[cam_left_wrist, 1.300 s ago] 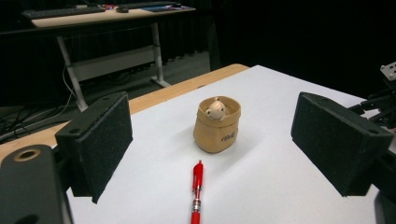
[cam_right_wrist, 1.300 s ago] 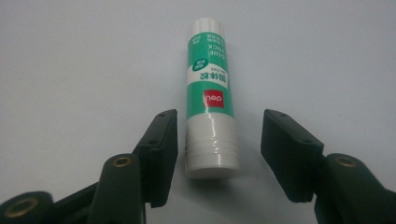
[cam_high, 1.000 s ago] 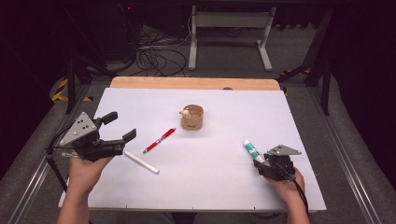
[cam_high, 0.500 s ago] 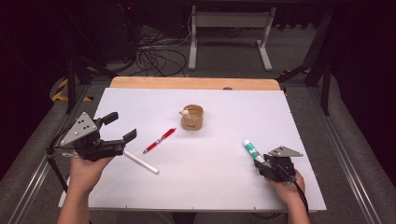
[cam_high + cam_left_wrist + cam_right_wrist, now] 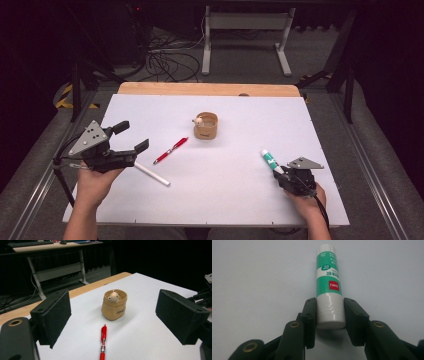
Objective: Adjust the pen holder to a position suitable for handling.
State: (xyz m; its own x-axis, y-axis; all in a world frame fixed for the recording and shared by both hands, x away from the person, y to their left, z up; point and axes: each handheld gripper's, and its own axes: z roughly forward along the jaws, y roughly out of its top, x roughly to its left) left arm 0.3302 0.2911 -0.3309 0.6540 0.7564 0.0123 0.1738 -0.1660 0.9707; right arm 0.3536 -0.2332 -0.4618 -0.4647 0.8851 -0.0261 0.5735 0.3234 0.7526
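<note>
Padded black fingers of the right gripper apparently pinch a smooth cylindrical glue stick; left gripper gapes wide.

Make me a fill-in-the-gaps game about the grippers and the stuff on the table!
1. The right gripper is shut on the ____ stick.
2. The left gripper has its jaws wide ____.
3. The pen on the table is ____ in colour.
4. A little toy peeks out of the tan ____.

Missing words: glue; open; red; pouch.
</note>
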